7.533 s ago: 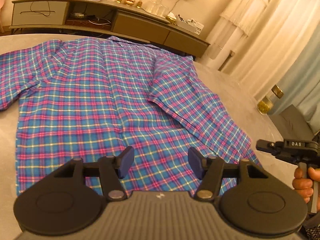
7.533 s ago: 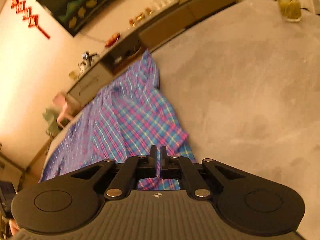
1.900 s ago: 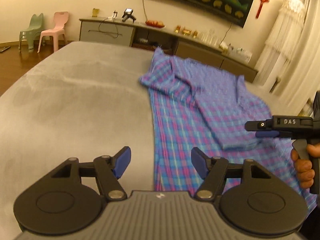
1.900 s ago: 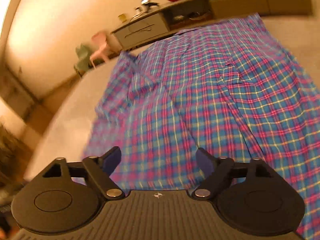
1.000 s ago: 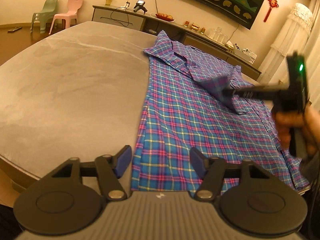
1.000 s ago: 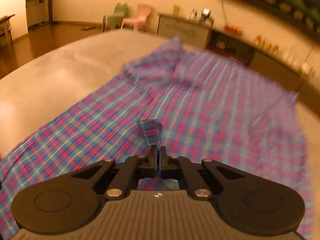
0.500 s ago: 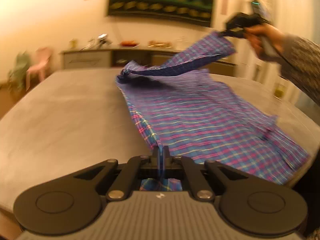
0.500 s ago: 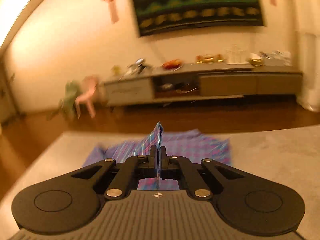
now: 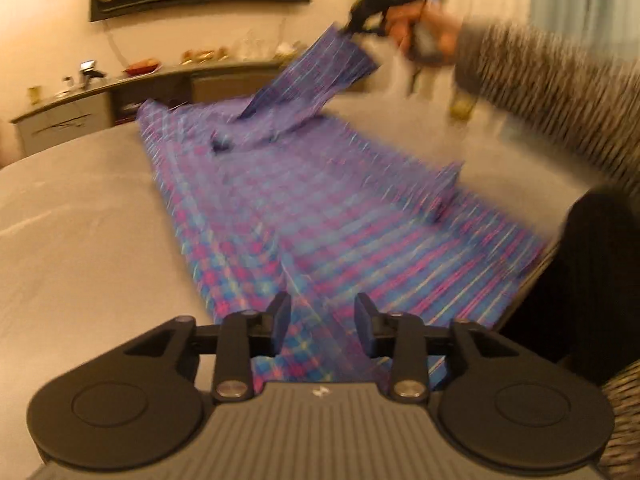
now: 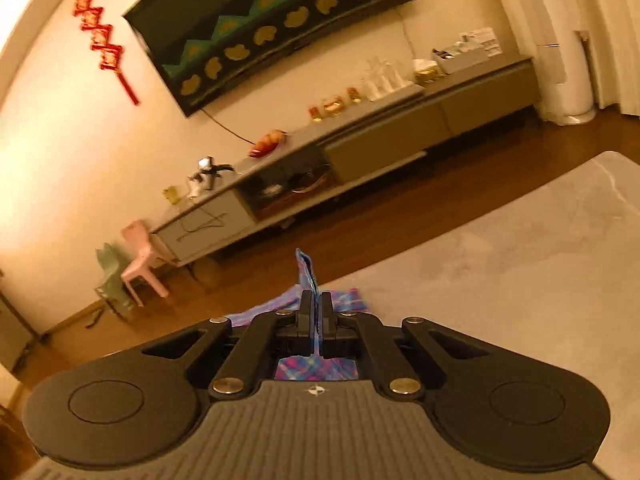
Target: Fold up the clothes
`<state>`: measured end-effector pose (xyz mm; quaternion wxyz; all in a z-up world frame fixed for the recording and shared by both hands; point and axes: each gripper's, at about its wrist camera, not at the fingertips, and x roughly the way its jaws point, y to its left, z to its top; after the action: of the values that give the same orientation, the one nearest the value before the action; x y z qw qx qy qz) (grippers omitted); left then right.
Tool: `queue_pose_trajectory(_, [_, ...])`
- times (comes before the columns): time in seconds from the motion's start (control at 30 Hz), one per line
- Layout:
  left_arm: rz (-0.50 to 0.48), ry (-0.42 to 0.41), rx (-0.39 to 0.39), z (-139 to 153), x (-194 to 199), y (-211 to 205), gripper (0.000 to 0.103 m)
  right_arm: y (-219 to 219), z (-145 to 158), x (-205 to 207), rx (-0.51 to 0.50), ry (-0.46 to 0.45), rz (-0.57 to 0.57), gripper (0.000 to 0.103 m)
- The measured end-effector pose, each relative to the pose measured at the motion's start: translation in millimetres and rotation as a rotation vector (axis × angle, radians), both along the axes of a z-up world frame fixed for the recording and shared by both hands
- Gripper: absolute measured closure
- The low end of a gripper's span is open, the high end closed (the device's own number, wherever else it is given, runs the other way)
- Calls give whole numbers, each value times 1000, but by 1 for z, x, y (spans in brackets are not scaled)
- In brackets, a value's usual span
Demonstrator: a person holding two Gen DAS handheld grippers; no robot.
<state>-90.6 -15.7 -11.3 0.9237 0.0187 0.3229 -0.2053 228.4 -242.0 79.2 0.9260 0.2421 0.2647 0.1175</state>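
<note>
We start at the left: our left gripper (image 9: 322,322) sits low over the near hem of the plaid shirt (image 9: 320,216). Its jaws are opening, roughly half apart, with a raised ridge of hem cloth between them; the pads no longer look pressed on it, though motion blur keeps us from being sure. The shirt lies lengthwise on the grey surface (image 9: 80,240), long axis running straight away from this gripper toward the sideboard (image 9: 72,120) at the far wall, collar end farthest from us. Moving right: a folded sleeve (image 9: 444,184) lies on the shirt's right half, near the surface edge. Farther right and high up, our right hand (image 9: 416,28) holds the right gripper (image 10: 316,312) well above the far end of the shirt. In its own camera the jaws are fully closed on a thin fold of plaid cloth (image 10: 306,268), which sticks up past the tips; from the left view that lifted piece (image 9: 316,76) hangs in a taut slope down to the collar region. Judgement: the relation that matters is that the lifted cloth lies above and beyond the shirt body, on the right gripper's side, so the right hand is the nearer one to carry it across or back along the long axis; the left, at the hem, looks placed to anchor or regrip.
</note>
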Motion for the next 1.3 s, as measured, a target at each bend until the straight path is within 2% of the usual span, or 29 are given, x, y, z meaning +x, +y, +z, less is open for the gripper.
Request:
queue_pose_trajectory(0.03, [-10,-16,-37,11,2,9,56,3,5,-5,10,-18,18,103])
queue_pose_trajectory(0.13, [83,-55,-128,39,34,51,55,26,29,-33,24,-96,102,103])
queue_pose_trajectory(0.2, [179,-68,-202,53,65,82,57,51,42,-64,38,-147,205,103])
queue_pose_trajectory(0.27, [261,-70,-278,62,99,113,57,85,46,-110,34,-178,365,103])
queue_pose_trajectory(0.33, [300,-54,-349,66,138,137,57,124,28,-156,-26,-156,526,103])
queue_pose_trajectory(0.37, [323,-41,-357,65,159,143,56,140,11,-170,-62,-121,581,103])
queue_pose_trajectory(0.43, [327,0,-345,59,205,144,50,172,-32,-197,-155,-38,678,103])
queue_pose_trajectory(0.47, [321,28,-325,53,229,139,49,183,-55,-205,-204,-1,698,103])
queue_pose_trajectory(0.53, [329,88,-232,39,276,124,47,202,-95,-213,-302,61,729,103])
queue_pose_trajectory(0.63, [343,124,-115,18,332,99,47,218,-119,-221,-354,88,786,103])
queue_pose_trajectory(0.83, [349,182,-162,-14,407,92,47,222,-115,-228,-332,54,871,103])
queue_pose_trajectory(1.07, [384,206,-120,-44,456,100,49,227,-124,-237,-322,105,969,103])
queue_pose_trajectory(1.23, [441,167,14,-53,474,91,70,228,-125,-231,-307,139,1006,103])
queue_pose_trajectory(1.3, [453,165,43,-51,478,89,70,227,-125,-228,-279,164,1017,103])
